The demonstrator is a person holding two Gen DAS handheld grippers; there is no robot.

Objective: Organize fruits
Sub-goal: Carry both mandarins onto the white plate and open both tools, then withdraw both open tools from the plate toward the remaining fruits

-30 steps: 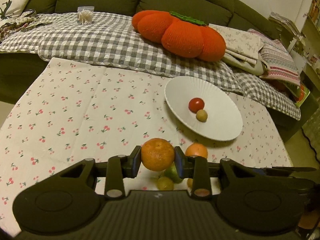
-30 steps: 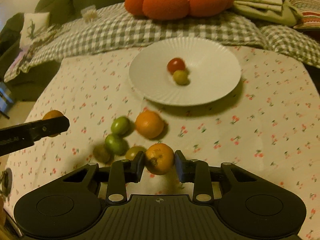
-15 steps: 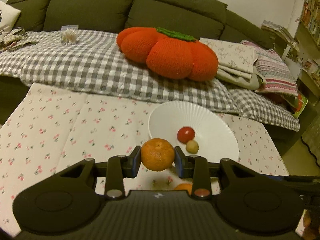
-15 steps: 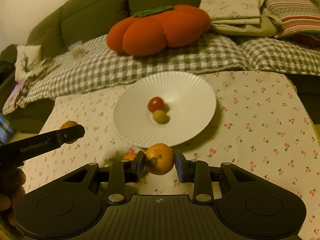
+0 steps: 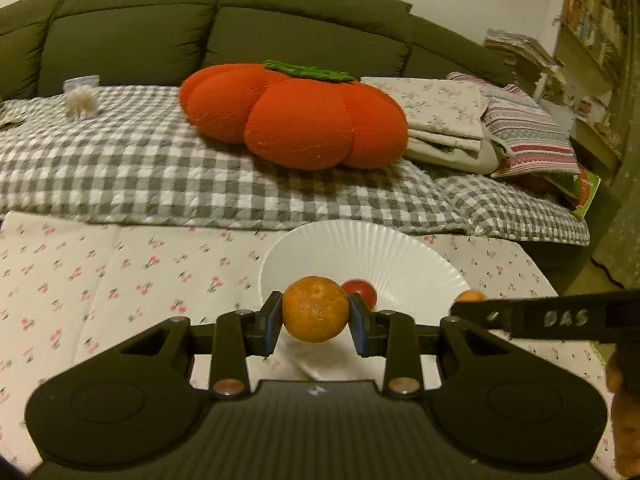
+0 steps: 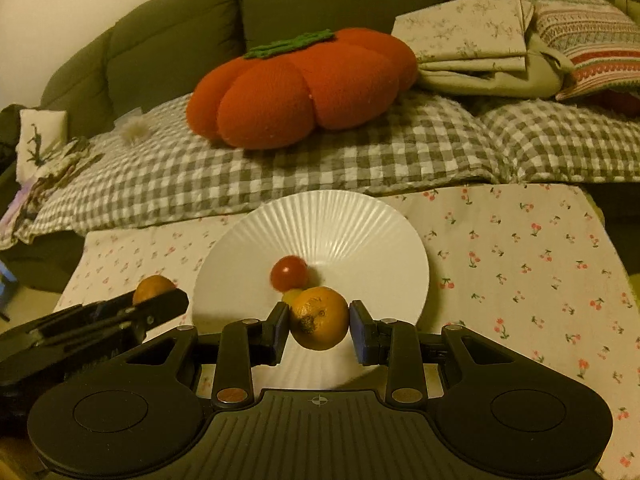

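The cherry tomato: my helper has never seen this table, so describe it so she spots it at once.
Find the white ribbed plate on the cherry-print tablecloth before the sofa. The cherry tomato lies near its centre. It is the only red fruit, smaller than the oranges and touching a yellow-green fruit.

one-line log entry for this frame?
left gripper: shut on orange | right gripper: shut on second orange | both over white plate | plate holds red tomato
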